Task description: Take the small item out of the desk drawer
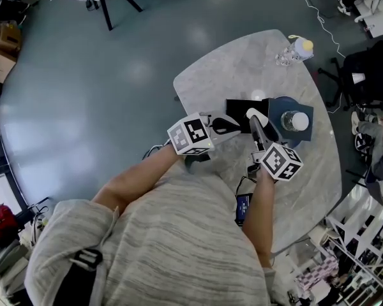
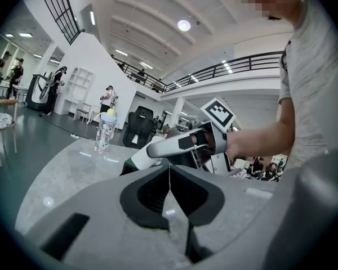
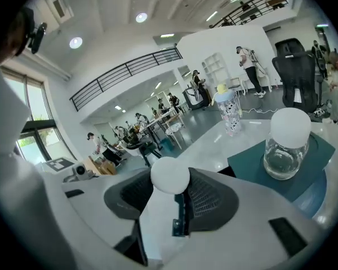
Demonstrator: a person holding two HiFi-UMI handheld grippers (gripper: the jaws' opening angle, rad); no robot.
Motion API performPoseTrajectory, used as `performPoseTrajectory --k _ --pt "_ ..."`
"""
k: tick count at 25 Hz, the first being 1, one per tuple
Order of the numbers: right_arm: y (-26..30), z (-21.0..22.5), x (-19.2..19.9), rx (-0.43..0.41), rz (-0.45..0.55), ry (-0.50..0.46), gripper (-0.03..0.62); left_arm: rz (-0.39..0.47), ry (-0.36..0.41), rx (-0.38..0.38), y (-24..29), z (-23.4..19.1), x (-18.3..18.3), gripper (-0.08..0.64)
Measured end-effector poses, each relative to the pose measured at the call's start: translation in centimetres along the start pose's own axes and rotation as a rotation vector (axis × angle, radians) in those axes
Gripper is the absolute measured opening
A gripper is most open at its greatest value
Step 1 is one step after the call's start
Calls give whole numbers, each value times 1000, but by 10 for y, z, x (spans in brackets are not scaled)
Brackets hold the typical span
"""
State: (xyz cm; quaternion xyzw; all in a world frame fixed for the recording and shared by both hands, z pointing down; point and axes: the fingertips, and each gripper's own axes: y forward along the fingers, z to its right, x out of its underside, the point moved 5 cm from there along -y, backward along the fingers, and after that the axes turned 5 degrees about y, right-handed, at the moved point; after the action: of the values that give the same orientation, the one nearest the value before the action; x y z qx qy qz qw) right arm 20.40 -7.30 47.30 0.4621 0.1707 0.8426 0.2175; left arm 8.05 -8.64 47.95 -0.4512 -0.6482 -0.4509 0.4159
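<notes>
Right gripper [image 1: 257,123] hangs over the table [image 1: 230,62], left gripper [image 1: 230,125] just beside it. Left gripper view: I see its jaws pressed together, empty. Right gripper view: jaws clamp the white item [image 3: 170,176], with a jar [image 3: 285,145] on a mat [image 3: 248,162] nearby.

Left gripper [image 2: 169,176] jaws together; right gripper [image 3: 180,194] clamps white item [image 3: 169,176] (forearms bare).

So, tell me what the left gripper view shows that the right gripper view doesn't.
Left gripper view only: the left gripper, jaws together and empty, and the right gripper seen from outside. Right gripper view only: a white item between the right jaws, and a glass jar on a teal surface. Both: the patterned bottle and marble table.
</notes>
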Motion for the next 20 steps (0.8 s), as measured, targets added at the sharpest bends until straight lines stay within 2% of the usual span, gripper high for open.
performPoseTrajectory --k 9,20 --pt "-45 -32 -18 -225 253 95 193 51 75 27 -10 19 -33 17" --pt "-97 -74 -19 -330 427 -50 193 150 195 46 -35 50 -84 17"
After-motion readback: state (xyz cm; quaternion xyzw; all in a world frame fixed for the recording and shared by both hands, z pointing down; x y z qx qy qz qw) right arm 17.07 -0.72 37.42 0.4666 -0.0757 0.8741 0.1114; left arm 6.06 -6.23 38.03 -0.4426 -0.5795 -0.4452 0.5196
